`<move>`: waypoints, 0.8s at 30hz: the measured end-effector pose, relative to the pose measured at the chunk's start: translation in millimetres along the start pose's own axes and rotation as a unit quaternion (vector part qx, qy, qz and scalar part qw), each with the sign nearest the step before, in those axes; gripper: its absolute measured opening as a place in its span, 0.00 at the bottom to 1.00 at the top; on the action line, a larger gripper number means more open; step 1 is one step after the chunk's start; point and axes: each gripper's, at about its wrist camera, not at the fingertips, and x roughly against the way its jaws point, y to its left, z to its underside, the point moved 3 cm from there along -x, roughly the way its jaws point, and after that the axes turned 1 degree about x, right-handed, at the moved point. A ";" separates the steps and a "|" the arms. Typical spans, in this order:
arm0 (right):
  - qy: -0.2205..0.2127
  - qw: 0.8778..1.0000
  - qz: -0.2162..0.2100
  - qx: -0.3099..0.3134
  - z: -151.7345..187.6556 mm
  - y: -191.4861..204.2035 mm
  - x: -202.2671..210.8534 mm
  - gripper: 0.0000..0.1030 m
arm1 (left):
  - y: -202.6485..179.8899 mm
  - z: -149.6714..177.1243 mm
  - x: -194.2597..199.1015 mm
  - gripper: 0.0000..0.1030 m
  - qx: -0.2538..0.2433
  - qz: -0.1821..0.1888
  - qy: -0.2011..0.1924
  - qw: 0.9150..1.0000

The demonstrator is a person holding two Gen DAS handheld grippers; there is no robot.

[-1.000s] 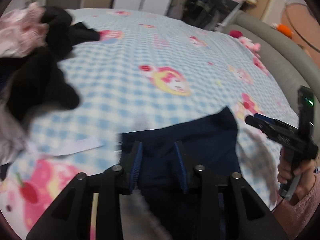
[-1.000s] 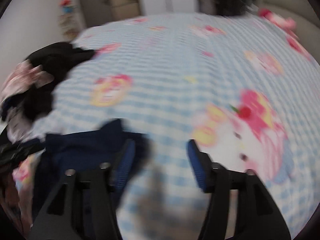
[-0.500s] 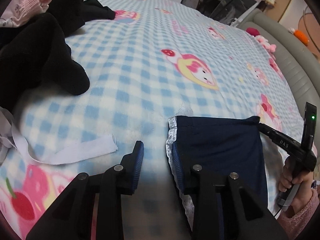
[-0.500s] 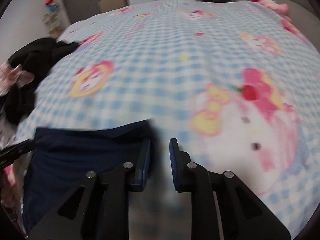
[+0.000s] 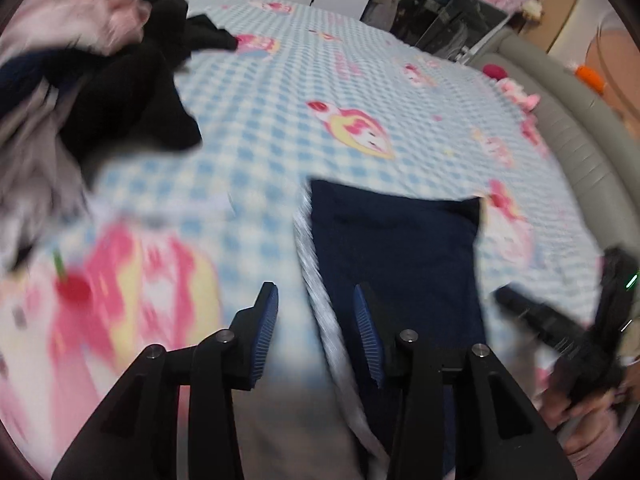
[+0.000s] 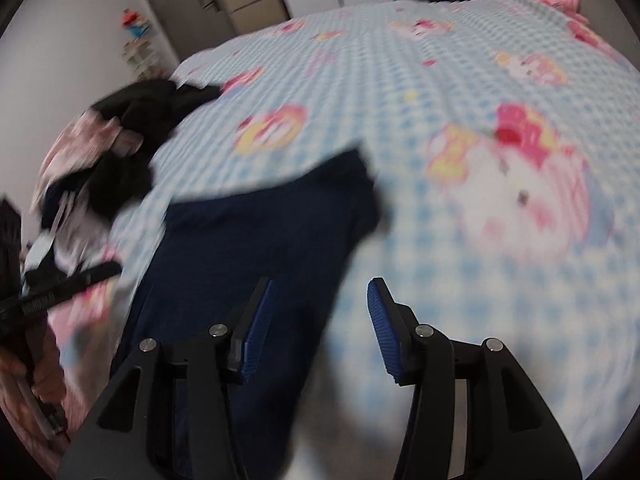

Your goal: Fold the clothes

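A dark navy garment (image 5: 396,248) with a pale lacy edge lies flat on the checked blanket. My left gripper (image 5: 316,320) hovers over its left side. The lacy edge runs between the jaws, which are opening, and the pads (image 5: 266,320) do not press on it. In the right wrist view the same garment (image 6: 260,240) spreads out below my right gripper (image 6: 320,312). Those jaws are opening too, with the cloth's right edge under the gap and untouched. Each gripper also shows in the other's view: the right gripper (image 5: 560,320) in a hand, the left gripper (image 6: 60,284) at the left edge.
A heap of black, pink and grey clothes (image 5: 120,80) is piled at the bed's left side, also seen as the clothes heap (image 6: 112,152). The blue checked blanket (image 5: 280,100) with cartoon prints covers the bed. A grey padded bed rim (image 5: 580,140) curves along the right.
Both pairs of jaws stand wider than half a second ago, when they were nearly shut at the garment's edges. Both views have shifted and blurred, and the navy garment now lies spread flat.
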 end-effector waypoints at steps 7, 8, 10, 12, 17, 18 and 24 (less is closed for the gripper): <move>0.018 0.997 -0.033 0.065 56.8 37.7 17.1 0.56 | -13.0 59.6 -4.0 0.41 0.002 0.007 0.046 0.999; 0.025 0.997 -0.029 0.066 61.5 39.5 14.6 0.56 | -14.2 65.3 -5.3 0.41 -0.002 -0.006 0.049 0.999; 0.040 0.997 -0.011 0.066 70.0 37.9 8.3 0.56 | -13.3 70.5 -4.0 0.42 -0.008 -0.032 0.051 0.998; 0.051 0.996 0.005 0.074 77.8 33.7 5.9 0.56 | -8.8 74.5 -0.8 0.43 -0.016 -0.064 0.051 0.996; 0.041 0.996 0.012 0.075 84.0 23.1 19.4 0.56 | -9.8 71.0 9.2 0.45 0.003 -0.014 0.029 0.999; 0.037 0.997 0.005 0.064 83.7 20.9 22.7 0.56 | -14.9 70.2 12.3 0.45 -0.001 0.000 0.019 1.000; 0.030 0.999 -0.020 0.037 84.1 23.4 24.7 0.57 | -42.9 76.2 3.4 0.45 -0.054 -0.006 0.024 0.998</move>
